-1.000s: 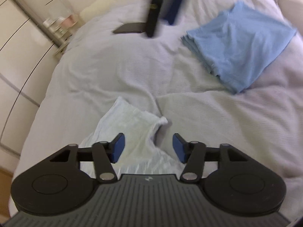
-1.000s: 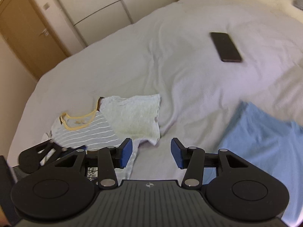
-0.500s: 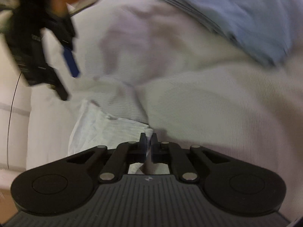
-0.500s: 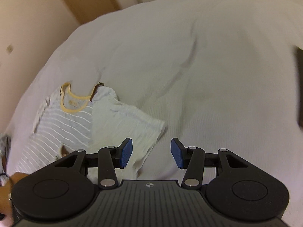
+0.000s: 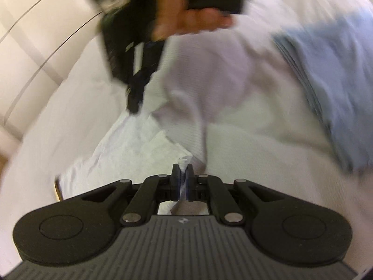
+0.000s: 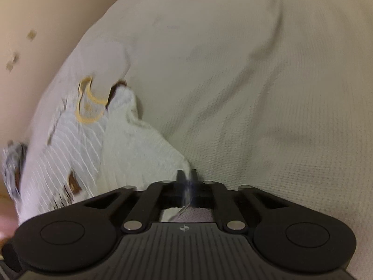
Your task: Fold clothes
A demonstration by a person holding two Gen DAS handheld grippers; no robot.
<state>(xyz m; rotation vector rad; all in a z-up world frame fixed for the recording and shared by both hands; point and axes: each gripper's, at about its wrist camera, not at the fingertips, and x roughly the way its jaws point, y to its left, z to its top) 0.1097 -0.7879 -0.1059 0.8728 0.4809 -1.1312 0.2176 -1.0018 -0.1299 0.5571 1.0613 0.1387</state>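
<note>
Left wrist view: my left gripper (image 5: 183, 175) has its fingers pressed together on a corner of the white garment (image 5: 130, 149), and a small peak of cloth pokes up between the pads. The rest of that garment lies flat on the bed (image 5: 256, 163), spreading away to the left of the fingers. To the right, well apart, sits a folded blue cloth (image 5: 331, 88) on the same bedcover. Above it all I see a hand (image 5: 186, 11) holding the right gripper (image 5: 134, 102), which points down with its tip at the far edge of the white garment; the picture is smeared there and I cannot tell more from this side.

Right wrist view: the right gripper (image 6: 186, 179) also has its fingers drawn together, and a thin fold of the white garment (image 6: 139, 154) is caught between them. The cloth runs off to the left and up from the fingers. Beside it, touching along one edge, lies a striped shirt (image 6: 63, 149) with a yellow neckline (image 6: 87, 102). Both rest on the pale bed (image 6: 268, 93), near its left edge.
</note>
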